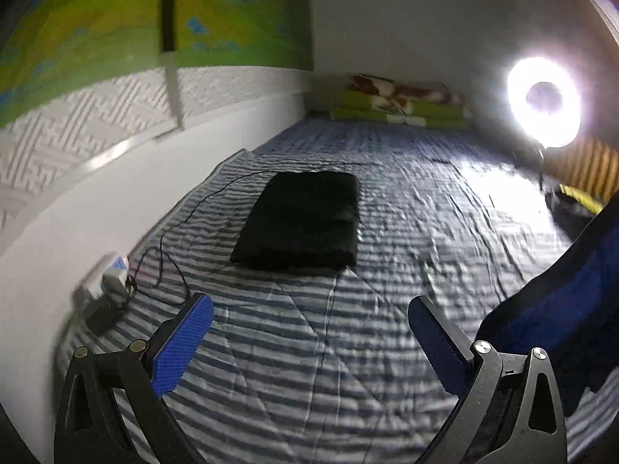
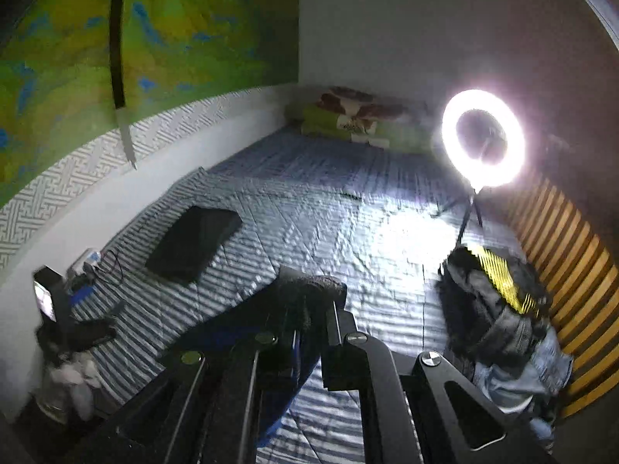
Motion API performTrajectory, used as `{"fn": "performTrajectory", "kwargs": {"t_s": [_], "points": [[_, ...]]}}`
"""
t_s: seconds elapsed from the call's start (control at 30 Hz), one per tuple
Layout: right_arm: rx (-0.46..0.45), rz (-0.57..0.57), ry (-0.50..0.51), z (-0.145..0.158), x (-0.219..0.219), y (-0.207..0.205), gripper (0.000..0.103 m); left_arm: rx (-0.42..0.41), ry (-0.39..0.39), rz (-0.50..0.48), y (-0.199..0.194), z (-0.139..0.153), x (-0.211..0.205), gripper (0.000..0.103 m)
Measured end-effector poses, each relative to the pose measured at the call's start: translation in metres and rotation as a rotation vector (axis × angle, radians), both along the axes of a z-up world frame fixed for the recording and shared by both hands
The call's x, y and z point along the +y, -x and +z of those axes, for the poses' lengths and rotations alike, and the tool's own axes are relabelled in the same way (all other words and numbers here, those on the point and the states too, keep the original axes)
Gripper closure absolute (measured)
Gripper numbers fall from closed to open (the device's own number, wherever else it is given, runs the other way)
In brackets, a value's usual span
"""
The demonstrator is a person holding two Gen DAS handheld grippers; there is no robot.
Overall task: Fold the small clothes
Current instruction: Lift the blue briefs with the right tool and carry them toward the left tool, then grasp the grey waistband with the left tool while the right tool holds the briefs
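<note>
Right hand-held gripper (image 2: 309, 309): pressed together, pinching a dark blue garment (image 2: 240, 340).
Left hand-held gripper (image 1: 309, 344): spread, holding nothing.
Folded black cloth (image 1: 301, 220): on the bed (image 1: 425, 212) at 12 o'clock.
Clothes pile (image 2: 499, 309): at 3 o'clock.
Advice: spread the garment flat at 6 o'clock before creasing.

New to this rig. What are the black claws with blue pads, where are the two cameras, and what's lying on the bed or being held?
There is no robot here: a person holds a two-finger gripper in each hand, and each carries a fisheye camera looking along its fingers.

The left wrist view shows the left gripper open and empty over the grey-and-white striped bed cover. A folded black garment lies ahead, with a thin black cable running to a white charger near the wall.

The right wrist view shows the right gripper shut on a dark blue-and-black garment. A pile of unfolded clothes sits right, below the lit ring light.
</note>
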State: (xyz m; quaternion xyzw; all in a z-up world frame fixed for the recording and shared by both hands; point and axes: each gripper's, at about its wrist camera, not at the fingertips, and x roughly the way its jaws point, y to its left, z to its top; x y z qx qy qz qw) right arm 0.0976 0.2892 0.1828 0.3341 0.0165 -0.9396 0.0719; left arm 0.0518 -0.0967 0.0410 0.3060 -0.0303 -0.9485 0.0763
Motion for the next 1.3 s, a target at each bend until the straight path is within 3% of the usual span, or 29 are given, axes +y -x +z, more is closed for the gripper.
{"fn": "performTrajectory", "kwargs": {"t_s": [0.13,0.23,0.33,0.43,0.53,0.67,0.73,0.9,1.0,1.07,1.17,1.2,1.23,1.27,1.3], "points": [[-0.175,-0.089,-0.045,-0.089,0.028,0.028,0.093,-0.065,0.041,-0.109,0.005,0.002,0.028,0.001],[-0.322,-0.179,-0.077,-0.156,0.051,0.043,0.085,-0.153,0.012,-0.209,0.019,-0.005,0.058,0.001],[-0.389,-0.239,-0.008,-0.197,0.073,0.032,0.079,-0.221,0.024,-0.293,0.028,-0.016,0.094,0.001],[-0.402,-0.242,0.065,-0.210,0.087,0.010,0.068,-0.270,0.081,-0.368,0.032,-0.025,0.134,0.001],[-0.394,-0.237,0.123,-0.212,0.096,-0.016,0.063,-0.363,0.062,-0.441,0.042,-0.036,0.161,0.001],[-0.387,-0.231,0.208,-0.210,0.107,-0.036,0.052,-0.451,0.044,-0.440,0.063,-0.053,0.170,0.001],[-0.400,-0.226,0.231,-0.213,0.108,-0.037,0.050,-0.515,0.012,-0.418,0.076,-0.066,0.167,0.001],[-0.457,-0.264,0.243,-0.237,0.117,-0.034,0.048,-0.579,-0.003,-0.399,0.082,-0.085,0.159,0.001],[-0.530,-0.270,0.320,-0.259,0.119,-0.026,0.048,-0.605,-0.029,-0.418,0.083,-0.093,0.163,0.001],[-0.580,-0.256,0.387,-0.274,0.113,-0.019,0.048,-0.608,-0.043,-0.424,0.085,-0.098,0.169,0.009],[-0.615,-0.214,0.451,-0.286,0.096,-0.013,0.049,-0.620,-0.062,-0.425,0.089,-0.103,0.179,0.040],[-0.619,-0.207,0.455,-0.288,0.089,-0.010,0.058,-0.626,-0.067,-0.416,0.090,-0.105,0.183,0.054],[-0.615,-0.196,0.457,-0.287,0.083,-0.009,0.067,-0.629,-0.072,-0.407,0.091,-0.105,0.184,0.060],[-0.614,-0.188,0.455,-0.286,0.077,-0.009,0.083,-0.630,-0.082,-0.399,0.091,-0.104,0.183,0.075],[-0.609,-0.191,0.448,-0.284,0.075,-0.009,0.093,-0.626,-0.089,-0.392,0.091,-0.103,0.182,0.084]]}}
